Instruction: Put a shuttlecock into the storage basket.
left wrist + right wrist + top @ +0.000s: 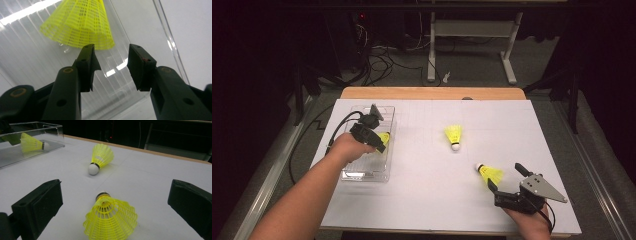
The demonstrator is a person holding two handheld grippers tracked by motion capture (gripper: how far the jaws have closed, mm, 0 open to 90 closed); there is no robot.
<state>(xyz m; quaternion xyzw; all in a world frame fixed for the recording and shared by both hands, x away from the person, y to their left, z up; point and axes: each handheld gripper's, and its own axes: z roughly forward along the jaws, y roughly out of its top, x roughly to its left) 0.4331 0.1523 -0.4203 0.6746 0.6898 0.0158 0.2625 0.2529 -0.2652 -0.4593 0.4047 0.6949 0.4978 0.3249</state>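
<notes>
A clear plastic box (363, 175) stands at the table's left, and a yellow shuttlecock (384, 137) lies inside it. My left gripper (381, 143) hangs over the box. In the left gripper view its jaws stand apart with nothing between the pads (140, 67), and that shuttlecock (77, 22) lies just past the tips on the box floor. A second shuttlecock (454, 134) lies mid-table, cork toward me. A third shuttlecock (489, 173) lies at the right, and my right gripper (505, 176) is wide open around its skirt (110, 220) without touching it.
White paper (422, 200) covers the wooden table (432, 93). The box's wall (52, 126) rises at the far left in the right gripper view. A cable (337, 127) trails from the left gripper off the table's left edge. Beyond the far edge are a floor with cords and a stand's legs (507, 55).
</notes>
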